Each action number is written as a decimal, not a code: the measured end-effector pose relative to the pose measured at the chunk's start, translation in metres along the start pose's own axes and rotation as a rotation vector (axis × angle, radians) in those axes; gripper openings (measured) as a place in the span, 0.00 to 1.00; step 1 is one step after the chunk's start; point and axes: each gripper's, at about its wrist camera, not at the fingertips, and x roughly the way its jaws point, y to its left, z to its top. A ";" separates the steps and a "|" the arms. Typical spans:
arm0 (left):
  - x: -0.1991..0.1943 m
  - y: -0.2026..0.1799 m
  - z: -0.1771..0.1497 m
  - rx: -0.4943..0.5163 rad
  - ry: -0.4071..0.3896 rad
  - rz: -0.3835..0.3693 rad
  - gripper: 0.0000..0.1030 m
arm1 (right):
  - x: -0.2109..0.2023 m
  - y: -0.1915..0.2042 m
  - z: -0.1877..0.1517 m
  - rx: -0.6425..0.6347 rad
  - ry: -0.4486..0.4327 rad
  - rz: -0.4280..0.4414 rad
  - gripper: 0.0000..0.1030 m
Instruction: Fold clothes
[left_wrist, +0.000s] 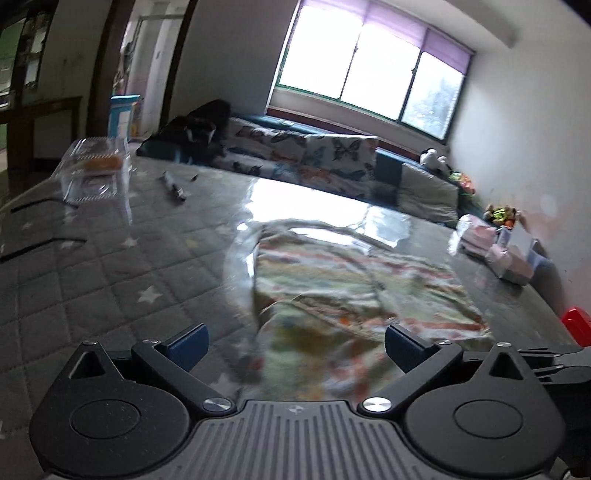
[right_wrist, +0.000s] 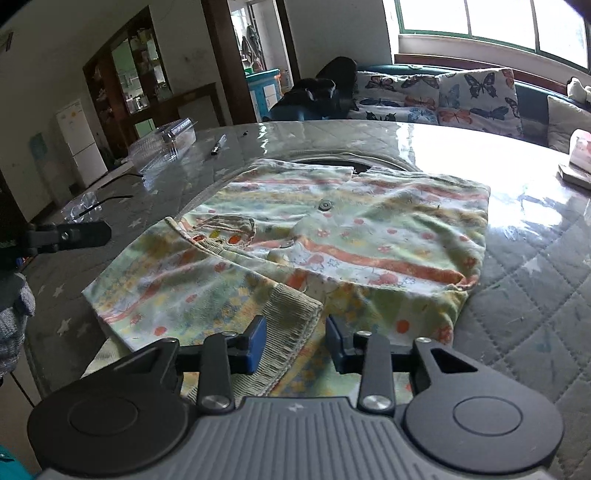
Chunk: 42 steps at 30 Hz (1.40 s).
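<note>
Quilted star-print table (right_wrist: 524, 280) holds our pastel garment (right_wrist: 332, 236) mid-frame, left gripper (left_wrist: 295, 345) spread wide and empty, right gripper (right_wrist: 295, 341) narrowed around the ribbed hem (right_wrist: 291, 314), so next we'd pinch and fold.

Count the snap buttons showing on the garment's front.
2. One dark snap button sits near the garment's upper middle; a second lies lower, by the folded flap. Folds may hide more.
</note>
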 end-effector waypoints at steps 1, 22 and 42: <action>0.001 0.003 -0.001 -0.004 0.005 0.007 1.00 | 0.001 0.000 0.000 0.001 0.001 0.001 0.21; 0.039 0.008 0.013 0.083 0.040 0.192 1.00 | -0.015 -0.007 0.006 0.001 -0.044 -0.159 0.08; 0.051 0.002 0.007 0.123 0.123 0.192 1.00 | -0.011 0.026 0.002 -0.225 -0.012 -0.032 0.56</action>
